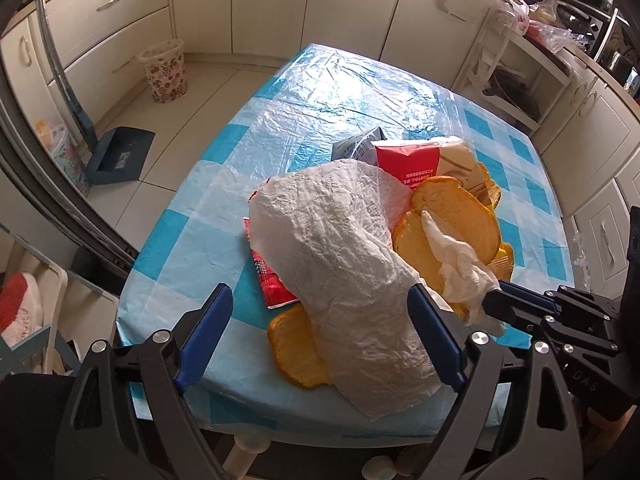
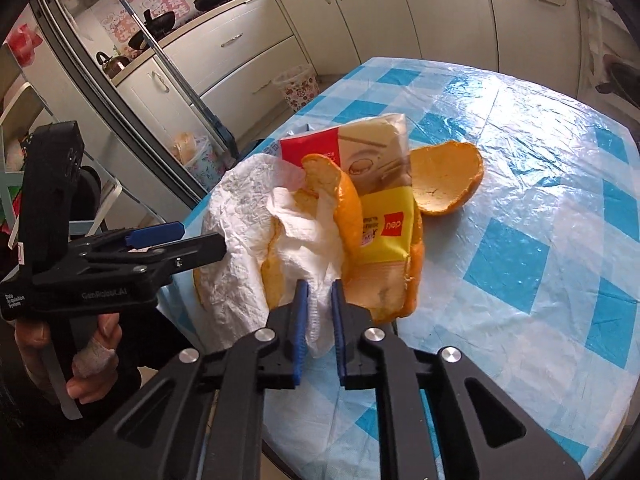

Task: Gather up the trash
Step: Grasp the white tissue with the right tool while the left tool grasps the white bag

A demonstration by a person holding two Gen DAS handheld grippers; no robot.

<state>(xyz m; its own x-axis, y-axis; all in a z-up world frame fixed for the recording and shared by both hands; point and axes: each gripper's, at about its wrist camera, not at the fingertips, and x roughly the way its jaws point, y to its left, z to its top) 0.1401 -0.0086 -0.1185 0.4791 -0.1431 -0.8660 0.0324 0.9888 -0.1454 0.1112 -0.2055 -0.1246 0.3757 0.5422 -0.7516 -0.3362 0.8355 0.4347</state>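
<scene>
Since the right gripper (image 2: 320, 312) is already pinched on the small crumpled tissue (image 2: 310, 240), the job now is a clean lift — pull up and back slowly so the tissue peels off the orange peel (image 2: 348, 220) instead of dragging the whole pile. My read: the tissue is thin and only a corner sits between the pads, so a jerk could tear it or slip it out.

Left gripper (image 1: 320, 336) stands wide open, nothing gripped. The large white paper towel (image 1: 340, 256) lies between its fingers, running from near 6 o'clock up toward 12 in the left wrist view; it touches or hides the right-hand finger (image 1: 432, 340), the other one stands clear. Closing there would likely take the towel's lower end — best done after the tissue is free, so the two pulls don't fight.

Layout in the left wrist view: trash pile sits at centre on the blue checked tablecloth (image 1: 200, 240). Red wrapper (image 1: 272, 288) pokes out from under the towel at 9 o'clock of the pile, snack bag (image 1: 416, 160) at 12 to 1, peel at 3. The held tissue sits at 3 o'clock of the left gripper, just beside it.

Flowered waste bin (image 1: 164, 72) stands on the floor at 10 o'clock, well apart from the table — probable drop target, though that's a guess.
</scene>
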